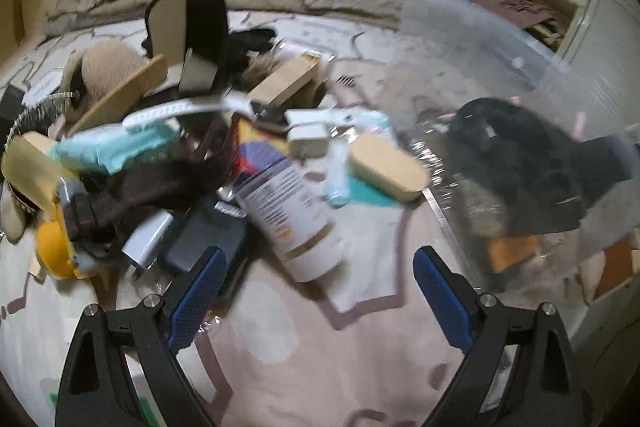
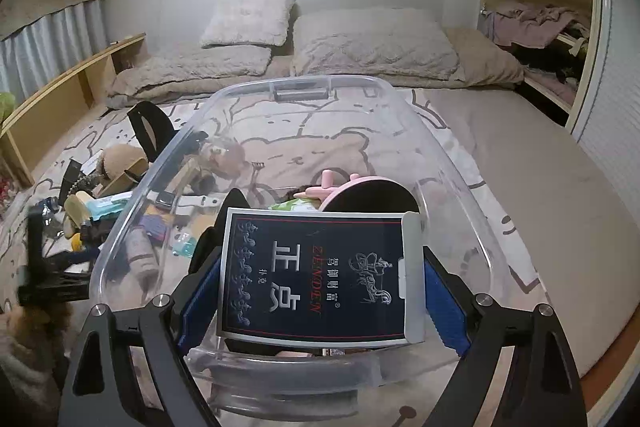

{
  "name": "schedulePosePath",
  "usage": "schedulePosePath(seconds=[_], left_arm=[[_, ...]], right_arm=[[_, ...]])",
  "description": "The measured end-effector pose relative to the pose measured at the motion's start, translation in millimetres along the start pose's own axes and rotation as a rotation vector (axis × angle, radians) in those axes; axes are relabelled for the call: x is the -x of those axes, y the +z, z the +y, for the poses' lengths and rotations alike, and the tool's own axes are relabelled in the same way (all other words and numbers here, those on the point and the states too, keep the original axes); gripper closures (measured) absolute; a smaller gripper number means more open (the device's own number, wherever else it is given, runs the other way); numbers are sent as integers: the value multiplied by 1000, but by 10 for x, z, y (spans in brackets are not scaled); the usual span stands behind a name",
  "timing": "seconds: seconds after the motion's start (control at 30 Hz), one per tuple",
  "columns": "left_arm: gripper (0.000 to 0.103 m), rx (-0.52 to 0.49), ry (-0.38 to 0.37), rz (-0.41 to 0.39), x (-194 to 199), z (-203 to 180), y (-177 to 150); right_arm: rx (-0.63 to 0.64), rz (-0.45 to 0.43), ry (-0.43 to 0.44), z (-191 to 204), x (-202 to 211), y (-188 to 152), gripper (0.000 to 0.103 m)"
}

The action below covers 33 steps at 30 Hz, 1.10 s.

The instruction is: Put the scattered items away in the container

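Note:
My right gripper (image 2: 320,259) is shut on a dark blue playing-card box (image 2: 316,275), held over the near end of the clear plastic container (image 2: 304,81). Inside the container lie a pink item (image 2: 332,183) and a black round thing (image 2: 380,195). My left gripper (image 1: 320,253) is open with nothing between its fingers, low over the bedsheet. Just beyond its tips lies a white labelled bottle (image 1: 292,211) at the front of the scattered pile. The pile holds a teal packet (image 1: 116,147), a wooden block (image 1: 384,169), a dark flat device (image 1: 208,235) and a yellow item (image 1: 54,247). The container (image 1: 500,75) rises at the right.
All of this is on a bed with a patterned sheet (image 2: 520,187). Pillows (image 2: 372,43) lie at the head, a wooden shelf (image 2: 60,99) runs along the left, and an open closet (image 2: 536,39) stands at the right. A plush toy (image 1: 108,67) sits behind the pile.

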<state>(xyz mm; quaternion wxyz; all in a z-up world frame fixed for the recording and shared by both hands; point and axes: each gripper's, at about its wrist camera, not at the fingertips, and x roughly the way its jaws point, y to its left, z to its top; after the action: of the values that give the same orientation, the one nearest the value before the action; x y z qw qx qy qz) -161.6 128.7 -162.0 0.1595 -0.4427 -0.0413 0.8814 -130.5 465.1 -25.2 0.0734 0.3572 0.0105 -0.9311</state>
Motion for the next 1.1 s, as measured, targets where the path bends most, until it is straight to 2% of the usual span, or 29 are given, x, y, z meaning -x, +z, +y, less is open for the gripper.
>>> schedulePosePath(seconds=[0.07,0.13,0.2,0.27,0.4,0.57,0.67,0.73,0.87,0.97,1.1], left_arm=[[8,-48,46,-10,-87,-1,12],[8,-111,54,-22,-84,-62,78],[6,-232,72,-31,-62,-186,147],[0,-421,123,-24,-64,-361,196],[0,-614,122,63,-183,-487,273],[0,-835,198,155,-399,-641,126],[0,-876,253,224,-555,-633,54],[0,-878,265,242,-602,-621,43],[0,-875,256,254,-639,-625,64],[0,-907,284,265,-683,-624,59],[11,-953,311,293,-729,-619,25]], right_arm=[[2,-2,9,9,13,0,13],[5,-3,14,22,16,2,13],[11,-3,17,31,19,2,13],[14,-4,23,37,20,4,13],[24,0,29,49,12,4,13],[47,30,18,65,-63,-10,13],[64,38,9,87,-74,-4,13],[64,42,5,83,-83,-5,13],[63,61,-10,37,-157,-4,13],[48,92,-16,-27,-247,0,13],[69,125,-23,-6,-287,1,13]])
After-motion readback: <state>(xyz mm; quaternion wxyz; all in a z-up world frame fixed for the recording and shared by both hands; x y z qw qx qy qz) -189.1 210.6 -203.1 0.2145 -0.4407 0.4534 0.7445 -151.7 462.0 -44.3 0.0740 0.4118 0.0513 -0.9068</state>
